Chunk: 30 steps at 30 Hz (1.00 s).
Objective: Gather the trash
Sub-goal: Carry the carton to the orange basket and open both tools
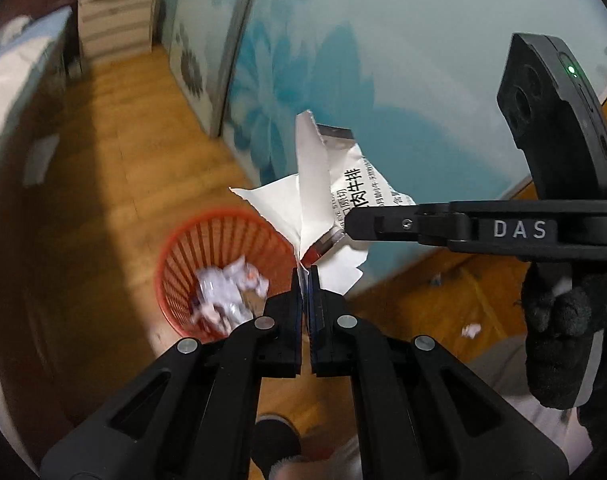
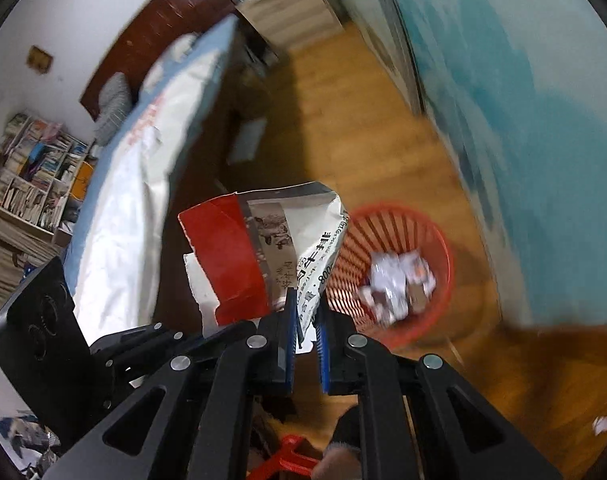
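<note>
A torn food wrapper [image 1: 323, 192], white inside, red and printed outside [image 2: 239, 264], hangs in the air above and beside an orange-red slatted waste basket [image 1: 191, 248]. My left gripper [image 1: 303, 276] is shut on the wrapper's lower edge. My right gripper [image 2: 305, 304] is shut on the same wrapper from the other side; in the left wrist view it [image 1: 349, 222] reaches in from the right. The basket [image 2: 435, 248] holds several crumpled white papers [image 1: 231, 292]. Both views are blurred by motion.
Wooden floor [image 1: 123, 168] around the basket. A blue flowered wardrobe door [image 1: 383, 60] stands right behind it. A bed with a pale cover [image 2: 143, 168] is on the other side. Small paper scraps [image 1: 470, 330] lie on the floor near the wardrobe; one also shows in the right wrist view [image 2: 601, 424].
</note>
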{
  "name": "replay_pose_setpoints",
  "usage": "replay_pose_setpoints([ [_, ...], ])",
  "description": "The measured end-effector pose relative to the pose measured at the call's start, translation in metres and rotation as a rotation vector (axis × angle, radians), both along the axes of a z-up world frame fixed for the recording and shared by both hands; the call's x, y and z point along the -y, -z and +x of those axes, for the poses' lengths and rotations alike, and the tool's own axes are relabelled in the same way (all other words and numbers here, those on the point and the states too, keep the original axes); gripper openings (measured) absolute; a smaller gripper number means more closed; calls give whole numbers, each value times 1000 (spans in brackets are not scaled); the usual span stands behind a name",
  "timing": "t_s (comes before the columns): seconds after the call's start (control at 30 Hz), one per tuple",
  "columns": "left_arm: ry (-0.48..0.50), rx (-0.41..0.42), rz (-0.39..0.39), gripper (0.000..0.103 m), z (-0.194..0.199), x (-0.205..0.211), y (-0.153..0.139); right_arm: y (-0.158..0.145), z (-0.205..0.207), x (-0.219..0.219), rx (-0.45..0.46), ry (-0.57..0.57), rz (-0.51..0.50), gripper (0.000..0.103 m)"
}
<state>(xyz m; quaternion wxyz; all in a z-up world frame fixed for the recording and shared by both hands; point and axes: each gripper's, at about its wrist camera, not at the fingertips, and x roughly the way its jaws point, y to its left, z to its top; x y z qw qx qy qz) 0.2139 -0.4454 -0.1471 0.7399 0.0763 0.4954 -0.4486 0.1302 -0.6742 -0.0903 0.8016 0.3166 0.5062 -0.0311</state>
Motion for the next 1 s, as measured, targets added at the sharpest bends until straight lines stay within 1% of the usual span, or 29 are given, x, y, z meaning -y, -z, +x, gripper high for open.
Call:
replay_pose_setpoints([
  [0.03,5,-21,16,2,2,4,13,18,3,-1,-25,7,11,11],
  [0.13,-2,-75,55,2,10,12,40,53,5,-1,-69,22,53,11],
  [0.23,-5,-83,94,2,14,21,58,79,16,-8,-102,25,74,11],
  [0.3,-2,-82,110,2,14,27,64,94,23,-7,-127,33,93,11],
  [0.4,-5,-78,121,2,12,35,70,107,33,-6,-146,34,87,11],
  [0.5,-23,-78,121,2,14,36,76,114,43,-7,-153,19,59,11],
  [0.63,-13,-55,132,2,14,39,80,125,50,-2,-165,19,53,15],
  [0.67,-7,-42,135,2,14,40,81,126,51,0,-164,22,50,19],
  [0.7,-7,-24,145,4,14,41,82,126,51,2,-161,27,42,32],
  [0.73,-9,-17,160,6,14,42,83,126,51,6,-154,42,29,51],
  [0.77,-9,-22,168,8,14,42,85,125,51,8,-151,51,25,56],
  [0.8,-9,-32,172,19,15,41,86,125,51,11,-145,64,22,56],
  [0.83,-15,-33,177,43,15,40,86,125,51,14,-140,77,24,56],
  [0.87,-25,-27,174,54,15,39,85,125,50,16,-137,86,24,56],
  [0.9,-36,-20,157,61,14,36,82,124,50,19,-132,97,25,56],
  [0.93,-39,-19,149,61,15,34,81,123,49,22,-127,107,28,56],
  [1.0,-42,-7,161,61,14,34,78,121,48,25,-116,120,32,56],
])
